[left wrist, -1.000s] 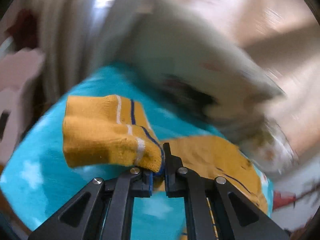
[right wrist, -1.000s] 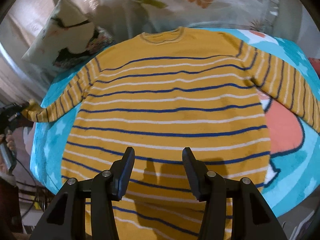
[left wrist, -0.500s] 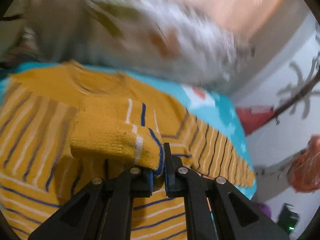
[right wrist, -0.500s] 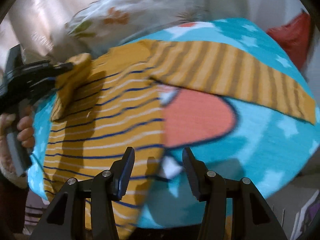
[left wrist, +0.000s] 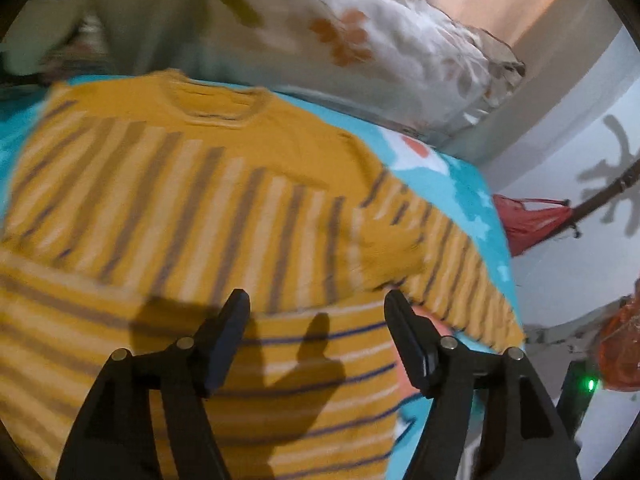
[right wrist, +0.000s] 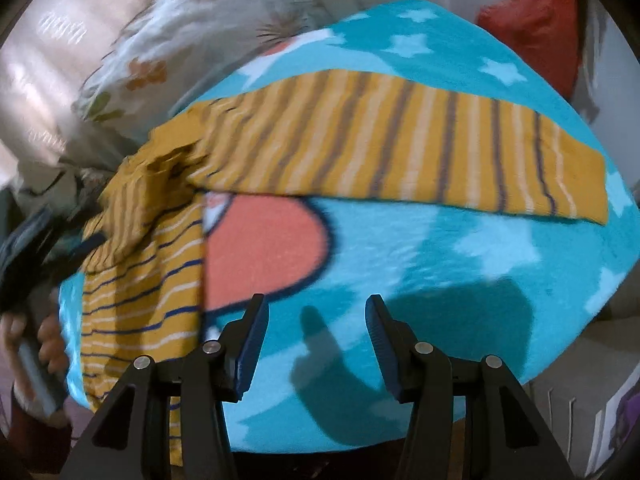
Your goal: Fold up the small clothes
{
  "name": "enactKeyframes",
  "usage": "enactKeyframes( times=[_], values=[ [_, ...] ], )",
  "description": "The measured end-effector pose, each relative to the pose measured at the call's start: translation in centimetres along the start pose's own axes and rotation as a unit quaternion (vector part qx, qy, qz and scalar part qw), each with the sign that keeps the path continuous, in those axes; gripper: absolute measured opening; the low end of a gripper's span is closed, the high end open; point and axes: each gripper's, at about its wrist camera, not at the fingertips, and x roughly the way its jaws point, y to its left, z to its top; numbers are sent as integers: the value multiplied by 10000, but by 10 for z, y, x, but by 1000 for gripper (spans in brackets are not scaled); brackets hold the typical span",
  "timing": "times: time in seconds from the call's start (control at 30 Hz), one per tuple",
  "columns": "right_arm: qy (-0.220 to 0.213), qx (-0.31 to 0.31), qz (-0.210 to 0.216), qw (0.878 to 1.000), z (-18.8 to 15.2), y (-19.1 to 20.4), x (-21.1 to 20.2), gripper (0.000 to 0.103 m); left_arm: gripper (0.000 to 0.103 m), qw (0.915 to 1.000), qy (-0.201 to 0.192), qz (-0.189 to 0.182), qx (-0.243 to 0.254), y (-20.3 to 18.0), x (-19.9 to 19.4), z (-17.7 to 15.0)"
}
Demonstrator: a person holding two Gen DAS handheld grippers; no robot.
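Note:
A mustard sweater point(left wrist: 168, 184) with blue and white stripes lies flat on a turquoise star blanket point(left wrist: 460, 184). One sleeve is folded across its chest, and the cuff point(left wrist: 384, 256) rests near the armpit on the other side. My left gripper point(left wrist: 316, 312) hovers just above the body with its jaws opening and nothing between them. The other sleeve point(right wrist: 400, 148) stretches straight out over the blanket to its cuff point(right wrist: 576, 184). My right gripper point(right wrist: 316, 320) stands open over bare blanket below that sleeve and touches nothing.
A floral pillow point(left wrist: 360, 40) lies behind the collar. A red bag point(left wrist: 528, 224) and an orange bag point(left wrist: 620, 344) sit beyond the bed's right edge. A person's hand point(right wrist: 48, 344) holds the left gripper at the left edge. The blanket drops off close in front.
The left gripper carried the sleeve cuff across the sweater's chest, then let it go and opened. The right gripper swung from over the sweater's body to over the blanket beside the outstretched sleeve.

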Motion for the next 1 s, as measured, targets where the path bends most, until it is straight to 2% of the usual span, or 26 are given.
enactKeyframes(
  times=[0.13,0.23,0.3,0.47,0.6,0.63,0.67,0.7,0.73,0.8,0.87,1.0],
  values=[
    [-207,1003,195,9946,2,-58,-8,57,70,9993,-96,211,-291,20,-27,-24],
    [-566,1845,375,9805,0,-101,-21,65,70,9979,14,154,-622,33,-31,-38],
    [-750,2272,424,9700,-1,-124,-24,66,70,9970,56,122,-761,38,-31,-44],
    [-1111,2717,325,9554,13,-147,-25,66,70,9969,-86,171,-757,35,-42,-47],
    [-1361,2810,138,9499,34,-151,-19,67,70,9967,-237,140,-760,36,-56,-48],
    [-1413,2852,123,9479,38,-152,-18,64,70,9966,-274,152,-761,37,-60,-48],
    [-1445,2892,98,9463,44,-154,-16,56,70,9964,-319,165,-766,39,-64,-48],
    [-1381,2897,95,9470,49,-157,-13,26,70,9963,-343,175,-768,42,-68,-48],
    [-1310,2885,96,9484,56,-157,-9,12,70,9962,-371,204,-766,44,-71,-48],
    [-1355,2756,53,9517,68,-149,-12,10,70,9956,-482,285,-748,52,-83,-48],
    [-1485,2368,73,9601,79,-125,-24,8,70,9948,-598,350,-748,63,-94,-48],
    [-1658,1269,350,9773,107,-40,-44,7,70,9920,-782,462,-880,95,-116,-47]
  ],
)
